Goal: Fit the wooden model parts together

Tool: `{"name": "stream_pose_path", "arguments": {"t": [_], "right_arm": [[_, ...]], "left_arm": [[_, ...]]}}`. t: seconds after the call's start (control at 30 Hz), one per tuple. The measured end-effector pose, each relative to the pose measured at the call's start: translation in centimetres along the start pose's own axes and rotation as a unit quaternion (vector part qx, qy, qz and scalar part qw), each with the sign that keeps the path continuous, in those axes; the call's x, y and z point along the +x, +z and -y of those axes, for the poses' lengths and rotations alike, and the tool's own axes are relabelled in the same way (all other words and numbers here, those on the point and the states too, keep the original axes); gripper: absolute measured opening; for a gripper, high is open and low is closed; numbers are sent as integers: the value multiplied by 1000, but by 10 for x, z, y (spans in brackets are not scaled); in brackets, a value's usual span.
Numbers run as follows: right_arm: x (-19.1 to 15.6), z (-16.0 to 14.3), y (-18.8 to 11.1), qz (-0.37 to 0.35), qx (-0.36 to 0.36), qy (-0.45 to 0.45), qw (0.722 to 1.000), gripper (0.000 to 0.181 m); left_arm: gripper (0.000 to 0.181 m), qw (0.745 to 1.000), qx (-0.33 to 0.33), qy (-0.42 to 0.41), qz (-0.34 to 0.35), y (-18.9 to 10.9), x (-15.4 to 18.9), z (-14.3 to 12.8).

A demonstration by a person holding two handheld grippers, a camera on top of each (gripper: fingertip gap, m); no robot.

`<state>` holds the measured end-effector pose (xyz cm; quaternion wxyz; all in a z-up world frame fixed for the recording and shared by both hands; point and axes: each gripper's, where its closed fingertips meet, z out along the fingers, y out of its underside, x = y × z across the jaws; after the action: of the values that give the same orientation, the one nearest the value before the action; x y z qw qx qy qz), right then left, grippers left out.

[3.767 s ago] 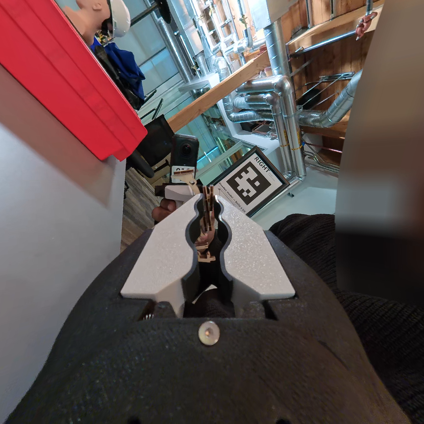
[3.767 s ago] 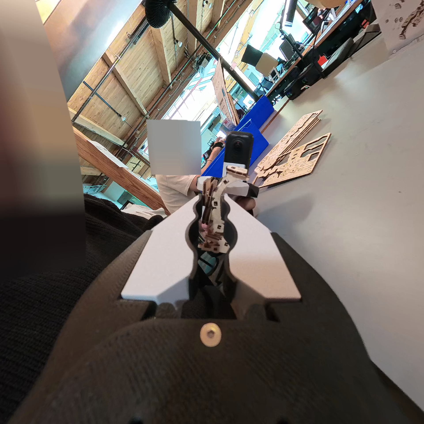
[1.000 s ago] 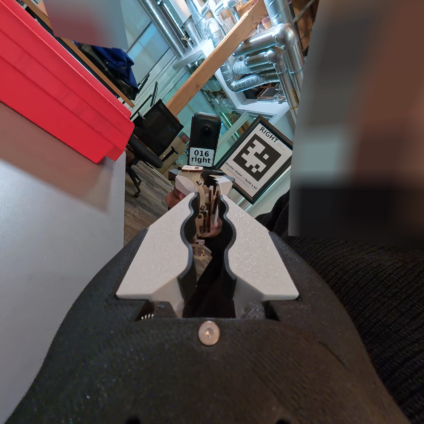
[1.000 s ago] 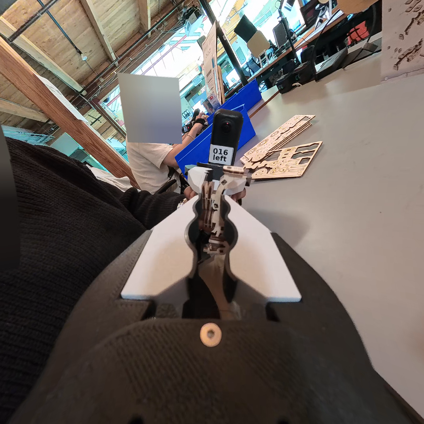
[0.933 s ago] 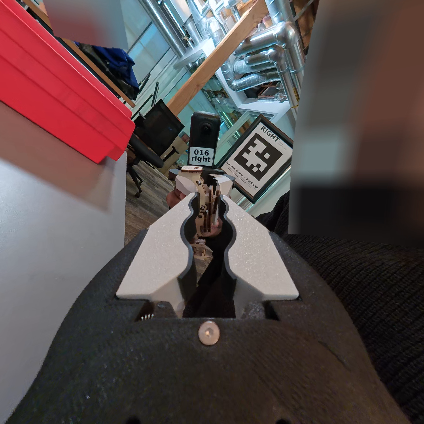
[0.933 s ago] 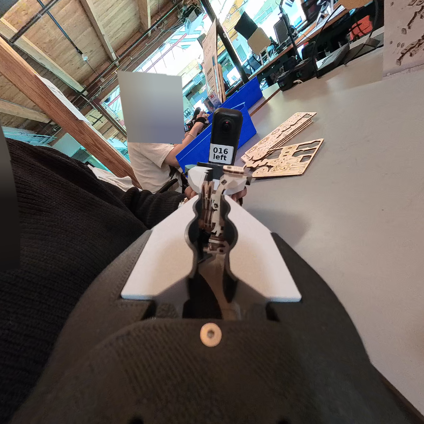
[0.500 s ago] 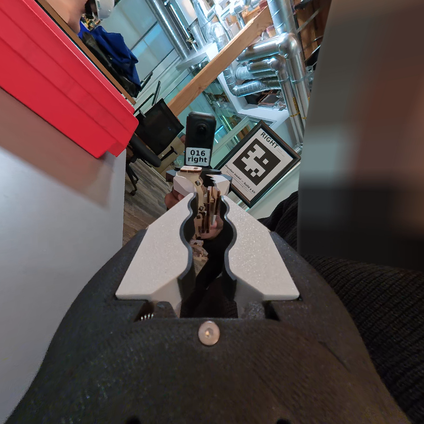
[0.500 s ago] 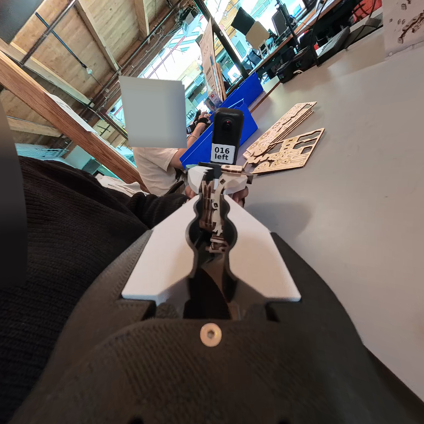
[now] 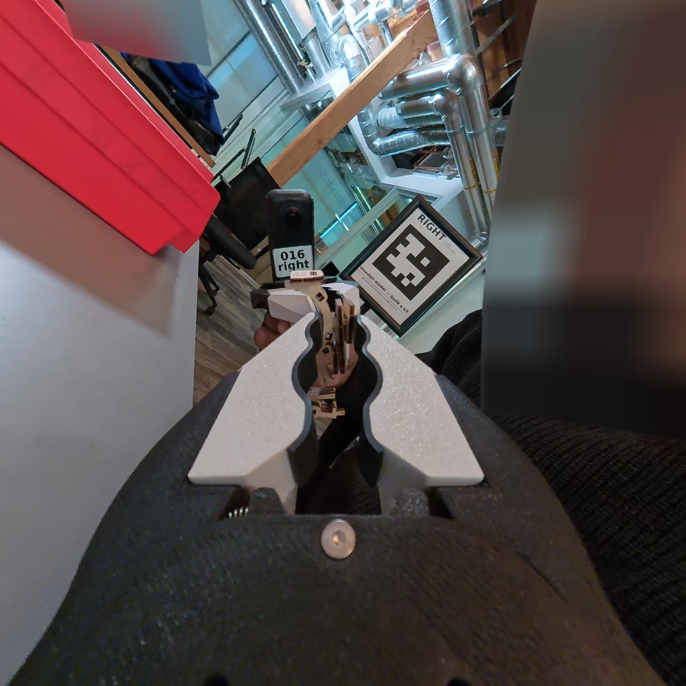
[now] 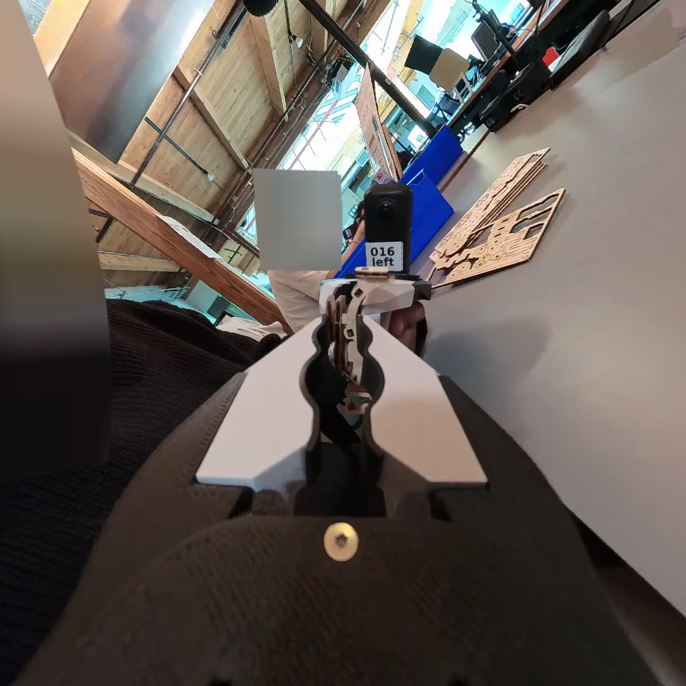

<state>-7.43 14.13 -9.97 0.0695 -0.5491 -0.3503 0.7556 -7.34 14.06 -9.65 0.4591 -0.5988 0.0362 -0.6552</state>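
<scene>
A small wooden model [image 9: 333,352] of thin laser-cut plywood parts is held in the air between my two grippers, which face each other. In the left wrist view my left gripper [image 9: 337,323] is shut on the model's near end. The right gripper [image 9: 308,301] holds the far end, with its black camera [image 9: 291,230] above. In the right wrist view my right gripper [image 10: 343,326] is shut on the same model [image 10: 349,345]. The left gripper [image 10: 371,294] and its camera [image 10: 388,222] show just beyond. A small wooden tab [image 10: 371,274] sticks up on top.
A grey table [image 10: 557,371] carries a stack of plywood part sheets [image 10: 493,230] and a blue bin [image 10: 427,200]. A red bin [image 9: 92,122] sits on the table [image 9: 74,408]. A framed marker sign [image 9: 412,263] stands behind. A black sleeve [image 9: 594,519] and a seated person [image 10: 293,297] are close.
Both grippers kept their hold on the model and still face each other. The pair has rolled slightly, so the table tilts more steeply in the right wrist view than half a second ago.
</scene>
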Motion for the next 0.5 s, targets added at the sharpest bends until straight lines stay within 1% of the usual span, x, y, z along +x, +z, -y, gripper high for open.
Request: {"name": "stream_pose_path", "arguments": {"t": [0.23,0.5], "right_arm": [[-2,2,0,11,10,-1,1000,15],[-5,3,0,24,15,1,1000,15]], "left_arm": [[13,1000,4,3,4,1,1,1],[13,1000,9,0,-8,1,5,2]]}}
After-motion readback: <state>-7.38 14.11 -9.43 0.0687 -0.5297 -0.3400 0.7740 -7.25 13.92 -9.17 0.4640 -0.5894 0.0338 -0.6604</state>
